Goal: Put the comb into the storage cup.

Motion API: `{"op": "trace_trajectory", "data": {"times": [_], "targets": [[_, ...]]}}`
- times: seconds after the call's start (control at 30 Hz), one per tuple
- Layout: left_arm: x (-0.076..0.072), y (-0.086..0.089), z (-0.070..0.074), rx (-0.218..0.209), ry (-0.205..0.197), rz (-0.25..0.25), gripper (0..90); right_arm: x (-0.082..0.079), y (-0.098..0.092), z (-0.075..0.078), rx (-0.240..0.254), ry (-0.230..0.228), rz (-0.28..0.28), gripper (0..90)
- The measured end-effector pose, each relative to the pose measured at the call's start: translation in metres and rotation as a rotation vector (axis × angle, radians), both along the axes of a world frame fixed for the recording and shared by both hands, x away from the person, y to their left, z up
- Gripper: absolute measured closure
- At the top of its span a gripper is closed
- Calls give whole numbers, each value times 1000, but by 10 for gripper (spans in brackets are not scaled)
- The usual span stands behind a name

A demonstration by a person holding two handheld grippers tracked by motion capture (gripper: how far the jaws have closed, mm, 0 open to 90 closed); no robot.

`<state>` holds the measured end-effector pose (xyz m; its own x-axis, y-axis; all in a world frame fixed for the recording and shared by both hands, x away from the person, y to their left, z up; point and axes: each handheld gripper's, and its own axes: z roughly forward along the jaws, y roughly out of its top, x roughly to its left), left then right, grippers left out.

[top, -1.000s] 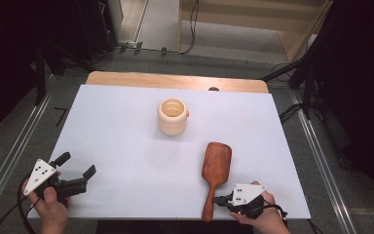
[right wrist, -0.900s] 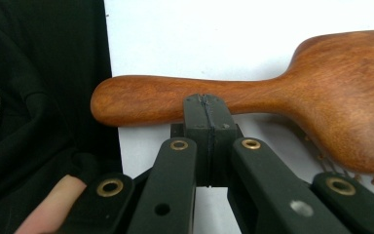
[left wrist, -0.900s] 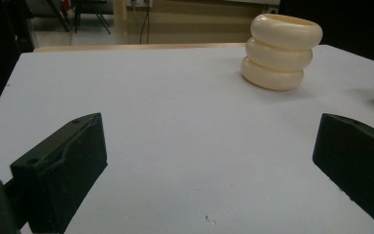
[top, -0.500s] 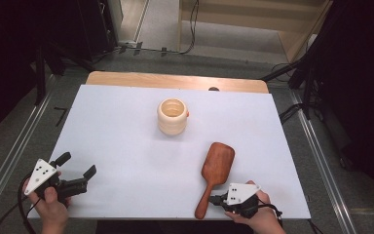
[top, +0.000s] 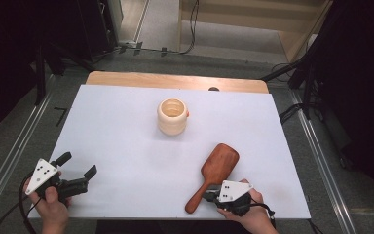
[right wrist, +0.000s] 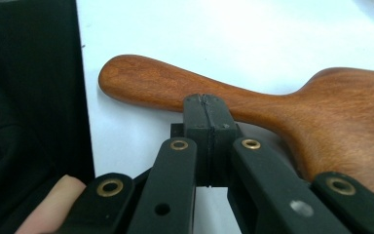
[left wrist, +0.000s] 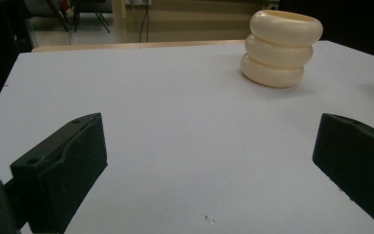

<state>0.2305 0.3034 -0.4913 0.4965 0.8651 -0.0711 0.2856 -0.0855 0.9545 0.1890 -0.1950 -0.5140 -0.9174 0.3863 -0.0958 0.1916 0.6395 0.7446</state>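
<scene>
The reddish-brown wooden paddle hairbrush (top: 213,174) is seen lying back-up on the white-covered bench (top: 126,126), near its front edge at the person's right, handle slanted toward that edge. The right tongs (top: 209,197) are clenched jaw against jaw with nothing between them, and their closed tip is pressed against the side of the brush handle (right wrist: 175,92); this is judged to be a push or turn of the brush, not a lift. The left tongs (top: 77,169) are held released, wide apart, at the front left, with nothing between them. The cream ribbed ring-stacked cup (top: 172,116) is left upright mid-bench, well apart from the brush, untouched. No brand, label or writing can be read on anything.
</scene>
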Motion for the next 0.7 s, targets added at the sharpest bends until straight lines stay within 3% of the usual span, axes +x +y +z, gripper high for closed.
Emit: {"op": "trace_trajectory", "data": {"times": [0.23, 0.7], "targets": [[0, -1, 0, 9, 3, 0, 0, 3, 7, 1, 8, -5, -25, 884], [0, -2, 1, 15, -3, -1, 0, 5, 40, 2, -73, -77, -94, 884]]}}
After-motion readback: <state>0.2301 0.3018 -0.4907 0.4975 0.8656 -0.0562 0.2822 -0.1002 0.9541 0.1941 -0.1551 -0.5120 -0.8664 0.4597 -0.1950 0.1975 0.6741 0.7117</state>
